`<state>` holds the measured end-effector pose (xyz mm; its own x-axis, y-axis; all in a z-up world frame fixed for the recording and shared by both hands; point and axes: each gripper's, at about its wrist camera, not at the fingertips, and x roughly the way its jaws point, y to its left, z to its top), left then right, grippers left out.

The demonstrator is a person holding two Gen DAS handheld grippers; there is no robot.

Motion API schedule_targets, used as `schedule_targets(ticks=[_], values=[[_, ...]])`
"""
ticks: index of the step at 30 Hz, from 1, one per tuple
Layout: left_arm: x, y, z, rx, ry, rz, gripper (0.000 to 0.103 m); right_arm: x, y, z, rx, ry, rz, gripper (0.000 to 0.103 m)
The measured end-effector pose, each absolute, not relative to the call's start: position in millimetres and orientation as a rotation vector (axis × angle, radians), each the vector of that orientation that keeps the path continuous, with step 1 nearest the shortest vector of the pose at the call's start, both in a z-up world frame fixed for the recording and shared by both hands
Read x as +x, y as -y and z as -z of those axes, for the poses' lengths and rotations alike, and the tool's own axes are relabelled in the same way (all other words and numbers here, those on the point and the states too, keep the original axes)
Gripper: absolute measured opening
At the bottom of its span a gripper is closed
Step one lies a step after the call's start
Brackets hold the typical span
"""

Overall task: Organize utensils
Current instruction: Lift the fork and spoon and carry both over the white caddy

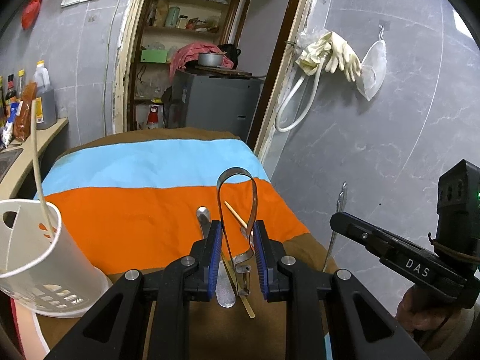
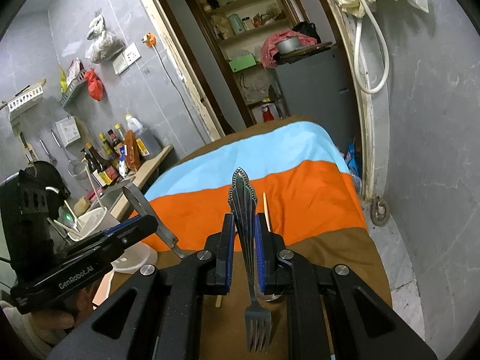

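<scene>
Tongs (image 1: 237, 225) gripped; holder (image 1: 36, 258) holds chopstick (image 1: 39, 180).

"DAS" on right gripper (image 1: 337, 225); "GenRobot.AI" on left gripper (image 2: 150, 220).

left tool (image 1: 237, 258): blue pads pressed on the two arms of metal tongs (image 1: 237, 198), loop end up and away from the camera. bench (image 1: 135, 207): cloth striped blue, orange, brown. lying on it under the tool: spoon (image 1: 210, 240), wooden chopstick (image 1: 237, 216). white slotted holder (image 1: 36, 258), lower left, one pale stick standing in it. right tool (image 1: 387, 255), right edge, holding a thin metal utensil (image 1: 337, 225).
</scene>
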<state>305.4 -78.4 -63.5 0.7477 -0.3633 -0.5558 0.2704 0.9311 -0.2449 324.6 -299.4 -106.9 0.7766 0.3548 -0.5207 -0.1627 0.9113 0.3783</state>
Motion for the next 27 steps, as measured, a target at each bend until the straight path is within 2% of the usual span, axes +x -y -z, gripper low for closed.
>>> schedule_targets(ticks=[12,13,27], values=[[294,60,42,-0.161,-0.591,0.343,0.020,314,275,80,0.295,-0.552,-0.309,0.010],[293,58,40,-0.163,-0.588,0.341,0.020,312,273,78,0.294,-0.550,-0.313,0.003],[269,30,15,-0.188,-0.552,0.314,0.020,294,242,51,0.244,-0.502,-0.355,0.002]])
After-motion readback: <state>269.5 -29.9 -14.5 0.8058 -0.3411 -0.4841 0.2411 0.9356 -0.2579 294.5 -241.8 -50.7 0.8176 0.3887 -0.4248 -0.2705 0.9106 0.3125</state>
